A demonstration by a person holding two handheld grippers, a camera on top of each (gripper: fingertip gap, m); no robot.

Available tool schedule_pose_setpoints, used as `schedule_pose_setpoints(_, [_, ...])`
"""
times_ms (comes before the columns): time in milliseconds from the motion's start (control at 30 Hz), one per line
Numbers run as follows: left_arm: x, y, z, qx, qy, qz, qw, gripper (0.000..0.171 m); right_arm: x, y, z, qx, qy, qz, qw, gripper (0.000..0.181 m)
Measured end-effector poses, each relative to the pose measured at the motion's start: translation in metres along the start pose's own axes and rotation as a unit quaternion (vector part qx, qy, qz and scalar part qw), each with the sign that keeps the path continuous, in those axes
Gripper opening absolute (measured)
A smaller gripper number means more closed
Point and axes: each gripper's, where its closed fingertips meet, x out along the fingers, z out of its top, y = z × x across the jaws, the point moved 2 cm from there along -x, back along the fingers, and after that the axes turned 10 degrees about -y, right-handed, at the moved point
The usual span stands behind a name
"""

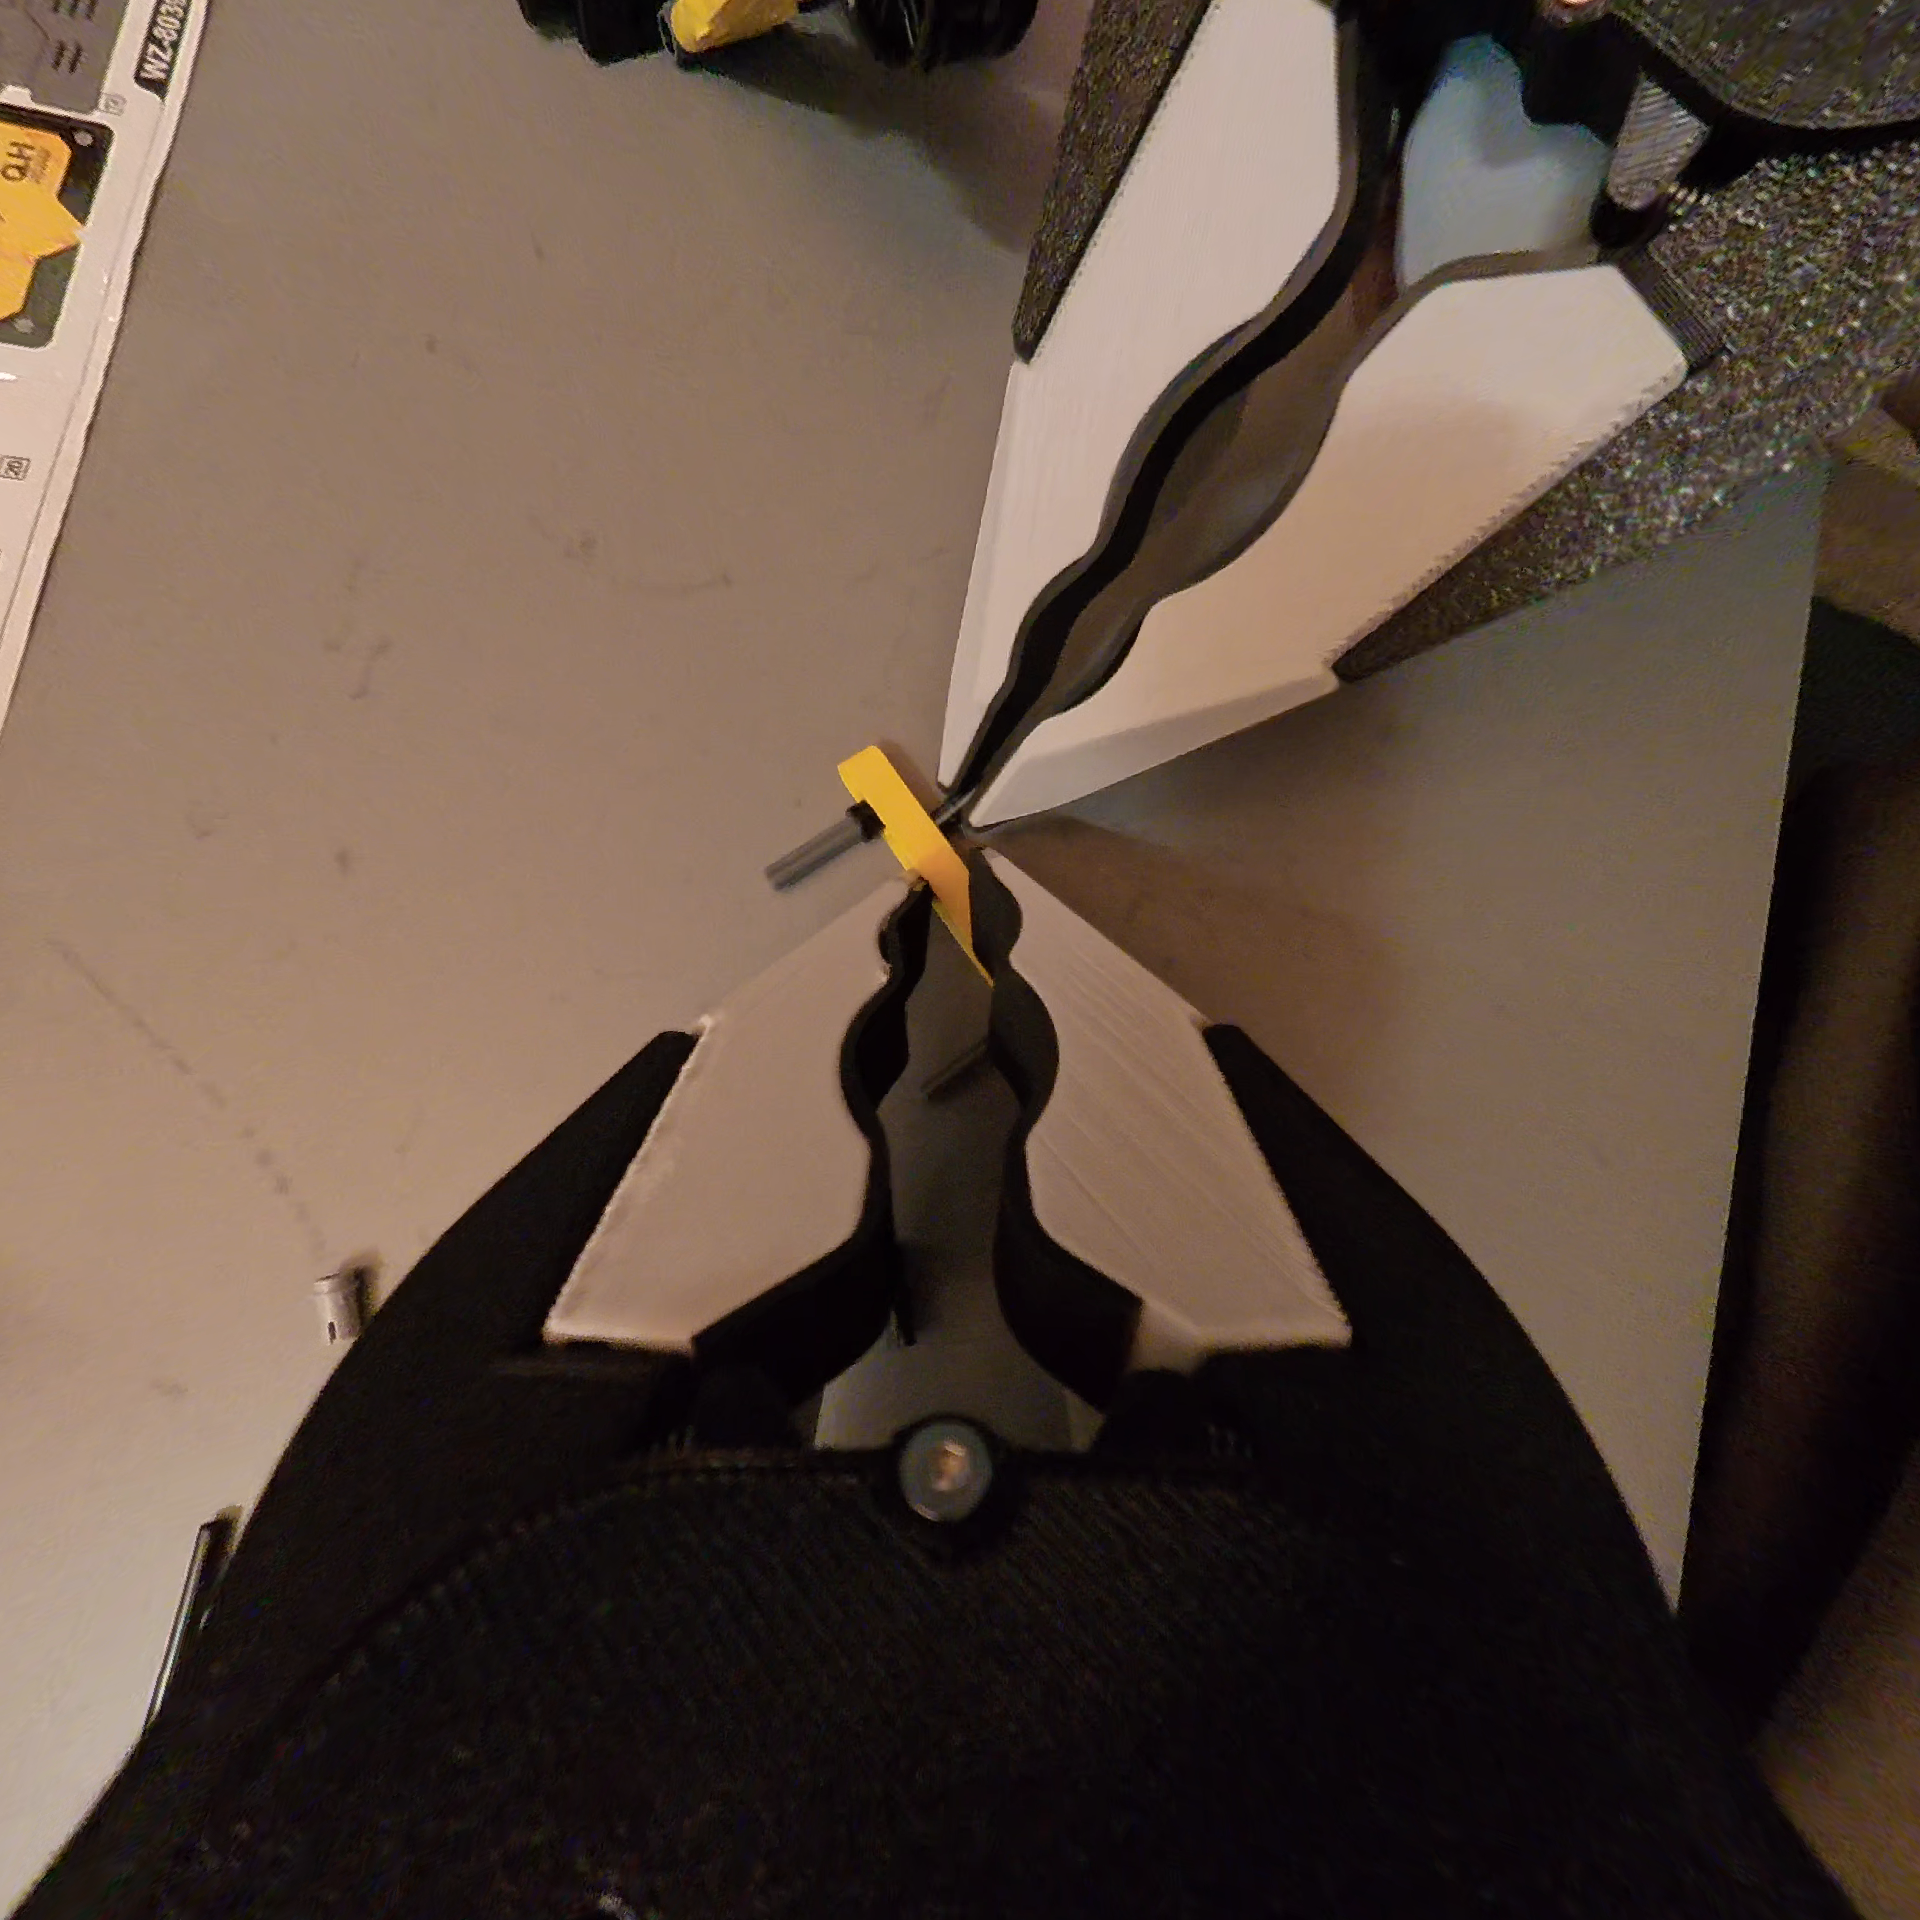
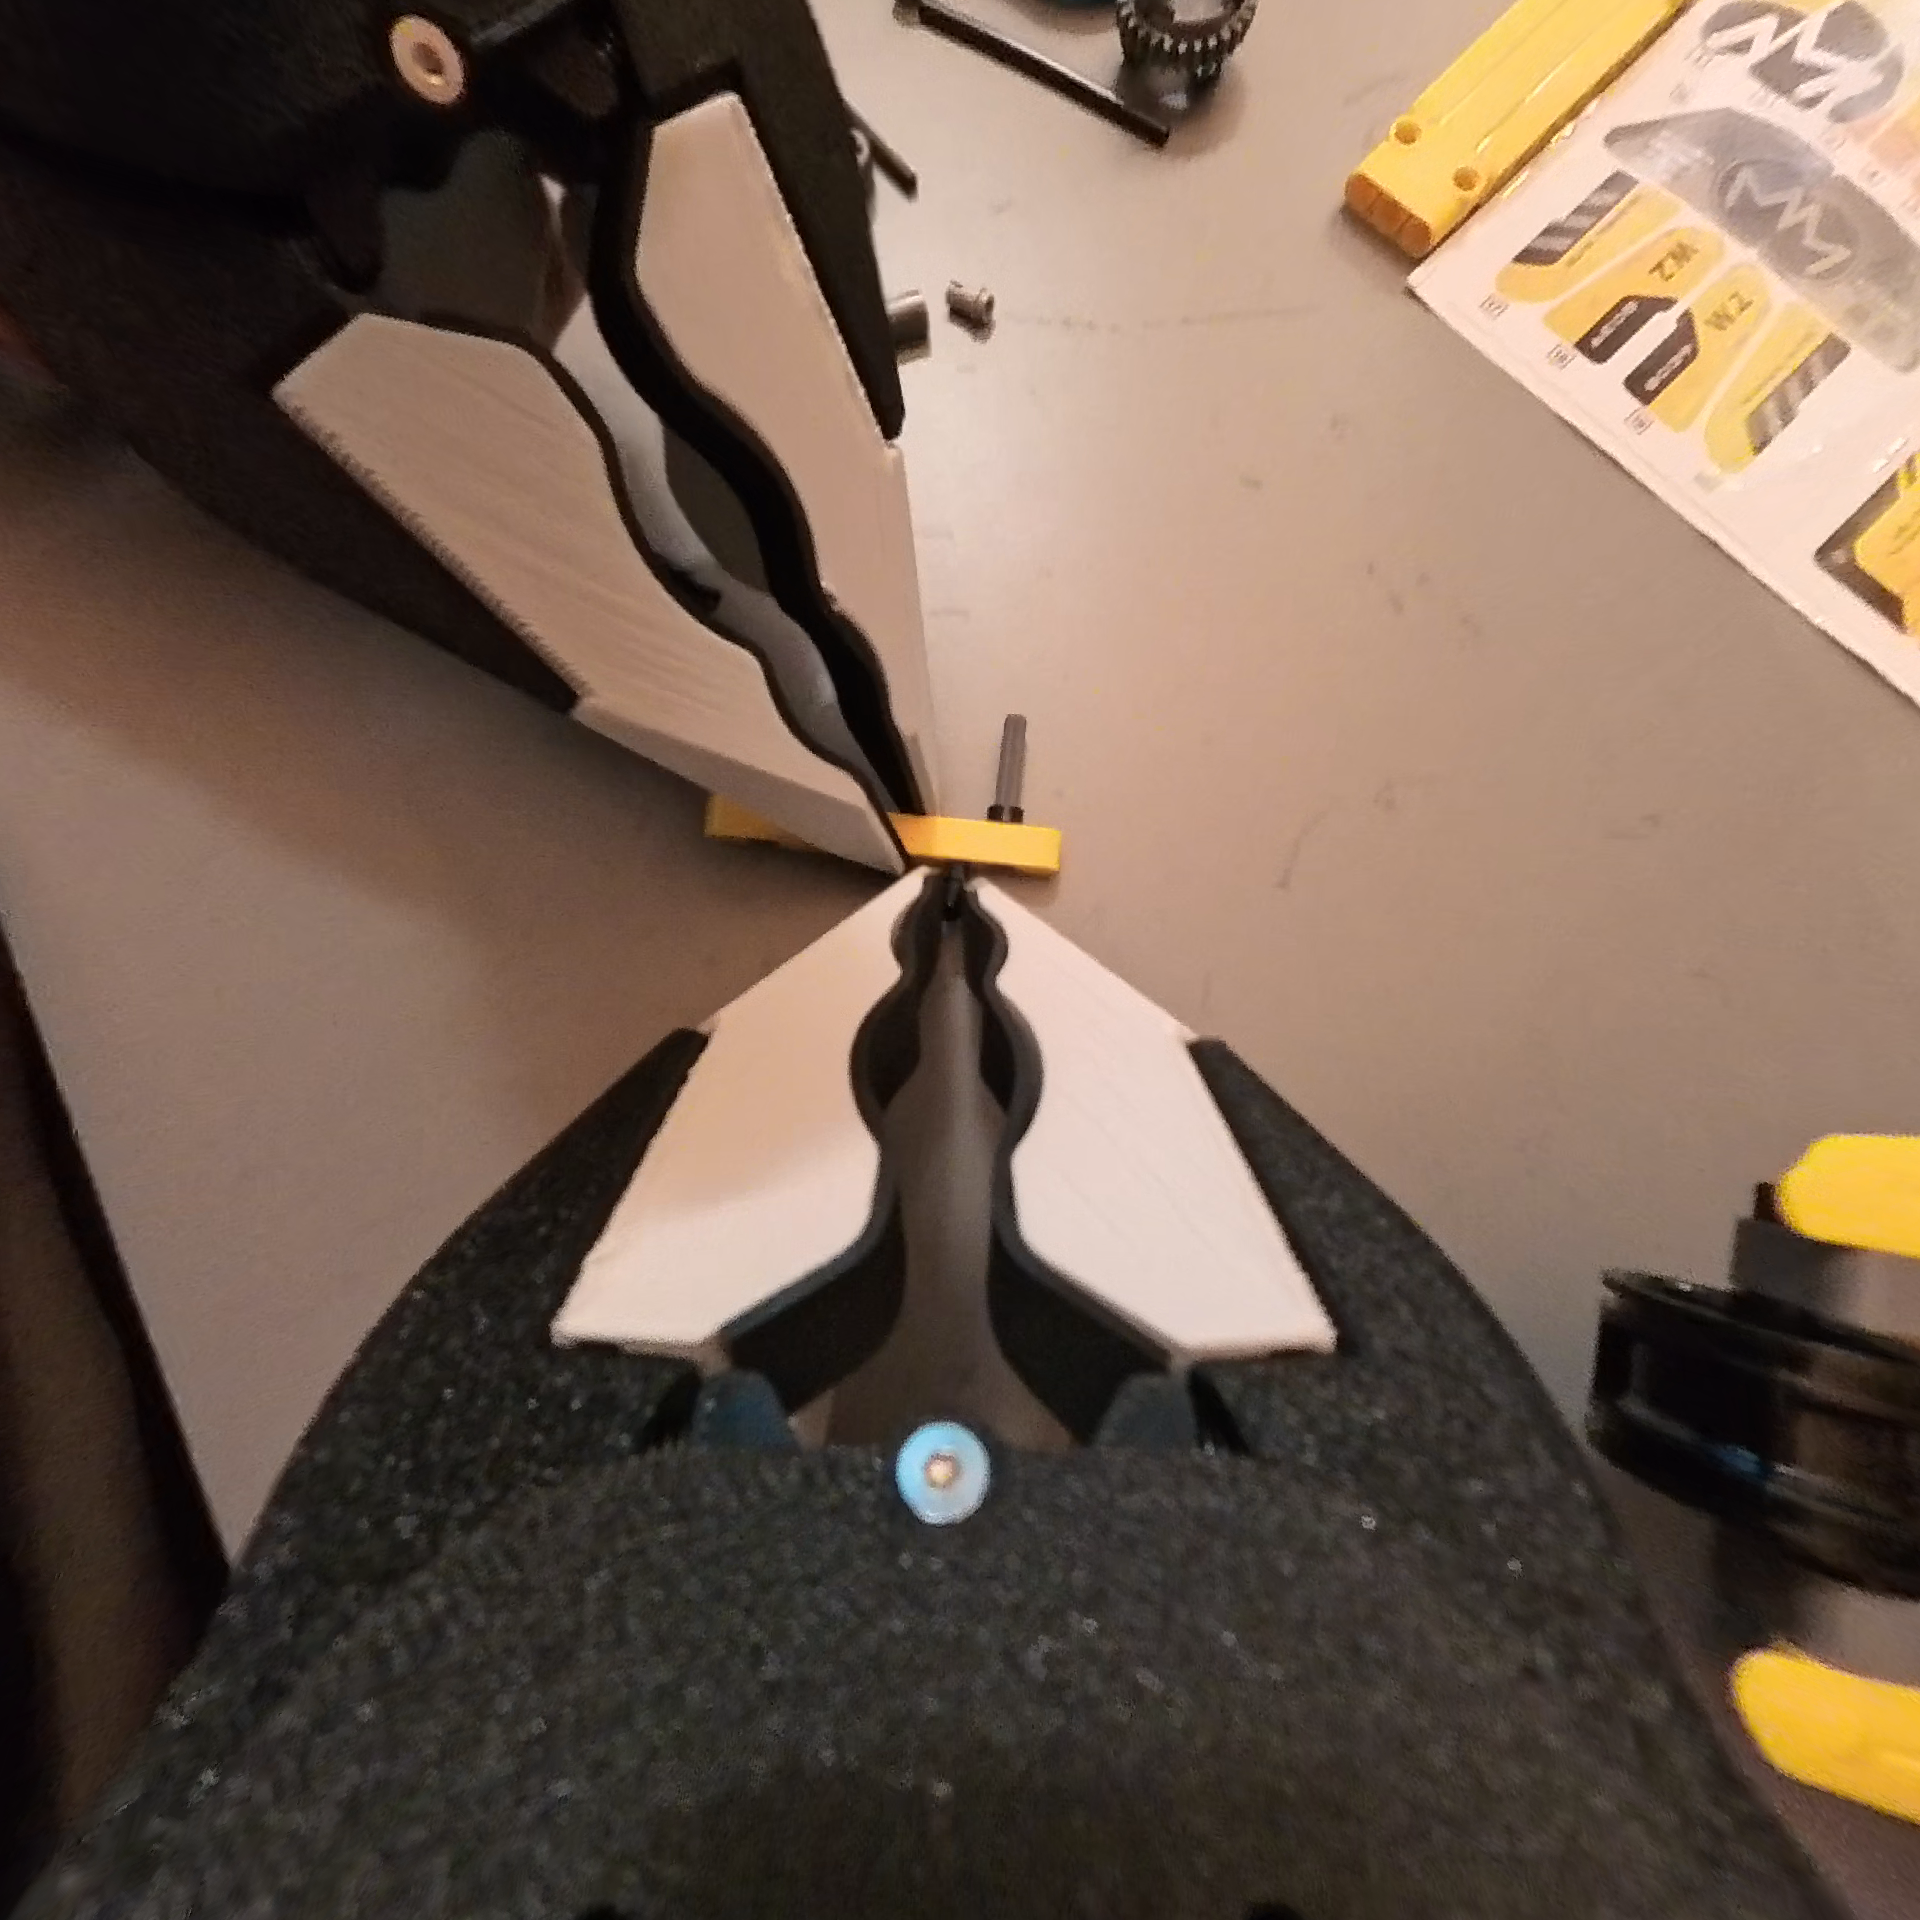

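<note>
A small flat yellow plastic piece [image 1: 902, 821] is pinched at the tips of my left gripper [image 1: 940, 896], which is shut on it above the grey table. A thin pin with a black shaft and a grey end [image 1: 802, 862] passes through the piece. My right gripper [image 1: 961, 805] comes in from the upper right and is shut on the pin's black end. In the right wrist view the right gripper [image 2: 951, 883] holds the pin just under the yellow piece [image 2: 982, 840]. The pin's grey end [image 2: 1011, 758] sticks out beyond it. The left gripper [image 2: 902, 821] grips the piece from the upper left.
A printed sticker sheet [image 2: 1714, 312] lies at the far right, with a yellow beam [image 2: 1475, 104] beside it. A black rod [image 2: 1039, 73], small grey pins [image 2: 971, 301] and a black wheel with yellow parts [image 2: 1766, 1403] lie around. A small grey bushing [image 1: 343, 1299] sits left. The table edge [image 1: 1745, 1039] runs close on the right. My two grippers' fingertips are within a few centimetres of each other. The small grey bushing [image 1: 343, 1299] sits 11 centimetres or so from the ends of my left fingers. My right wrist view [image 2: 970, 300] looks at it from another angle.
</note>
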Motion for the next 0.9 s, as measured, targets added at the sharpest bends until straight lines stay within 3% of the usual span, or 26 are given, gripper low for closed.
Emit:
schedule_pose_setpoints(400, [0.0001, 0.0002, 0.0003, -0.010, 0.000, -0.008, 1.000, 0.007, 0.0019, 0.0007, -0.0070, 0.001, -0.017, -0.019, 1.000, 0.002])
schedule_pose_setpoints(700, [0.0000, 0.0002, 0.0003, -0.023, -0.004, -0.016, 1.000, 0.007, 0.0008, -0.0013, -0.0081, 0.116, -0.070, 0.023, 0.991, 0.002])
schedule_pose_setpoints(900, [-0.0001, 0.0004, 0.0005, -0.032, -0.005, -0.023, 0.999, 0.007, 0.0003, -0.0006, -0.0071, 0.093, -0.071, 0.017, 0.993, 0.002])
